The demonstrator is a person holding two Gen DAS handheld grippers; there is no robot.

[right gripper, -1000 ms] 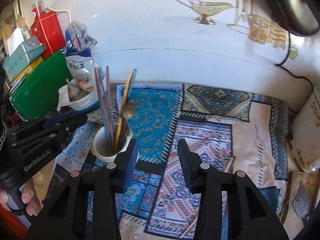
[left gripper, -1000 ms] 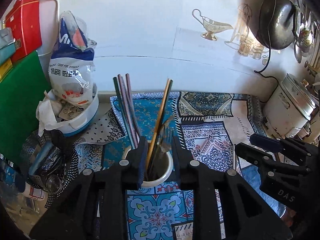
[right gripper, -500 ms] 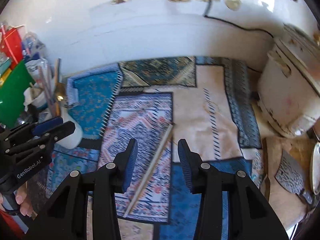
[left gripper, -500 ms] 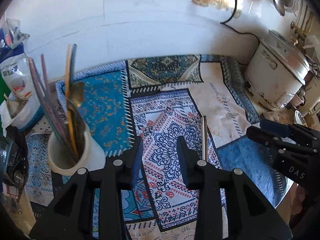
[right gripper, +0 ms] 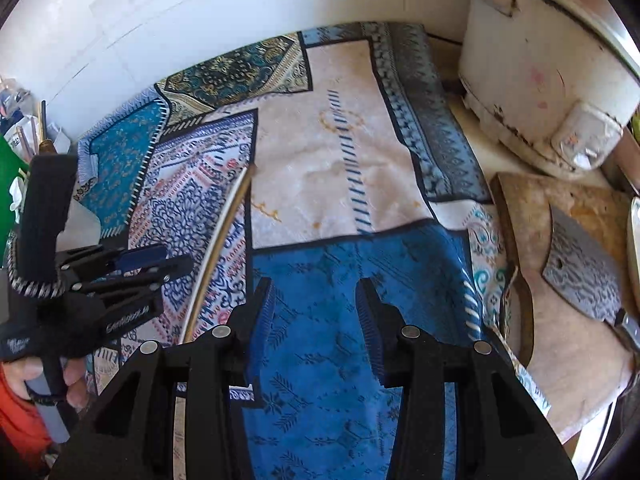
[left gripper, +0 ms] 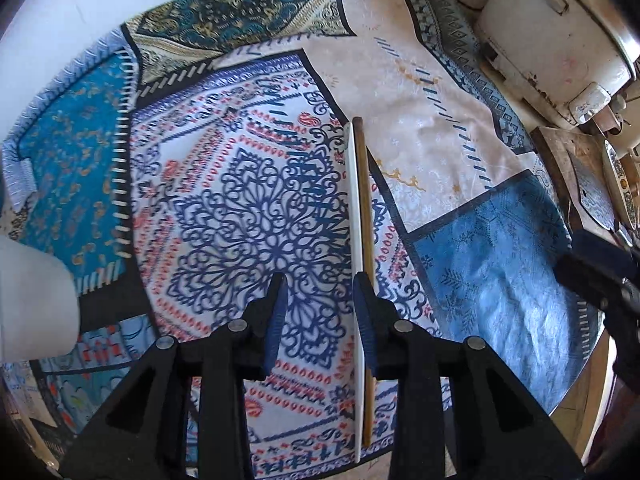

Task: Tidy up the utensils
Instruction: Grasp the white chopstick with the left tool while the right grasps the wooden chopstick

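— So, where do the utensils lie?

— Two chopsticks lie side by side on the patterned cloth (left gripper: 248, 208): a white chopstick (left gripper: 355, 216) and a brown chopstick (left gripper: 365, 216), touching along most of their length. In the left wrist view they run from about 12 o'clock down toward 6.

— And the left gripper (left gripper: 320, 312)?

— It points steeply down over the cloth. Its jaws stand partly apart with nothing between them — the blue pads show bare cloth in the gap. The chopsticks pass just by its finger at the 3 o'clock side; whether that finger touches them I cannot tell.

— The right gripper (right gripper: 314, 320)?

— Also partly apart and holding nothing, above the plain blue patch of the cloth. The pair of chopsticks lies at its 10 o'clock, well clear of the fingers. At 9 o'clock in that view the left gripper shows, with a hand (right gripper: 48, 376) on its handle.

— Anything else around?

— A white cup (left gripper: 32, 304) at 9 o'clock of the left view, a worn rice cooker (right gripper: 548, 80) at 1 o'clock of the right view, and a cleaver (right gripper: 584, 268) on a wooden board (right gripper: 560, 360) at 3 o'clock.
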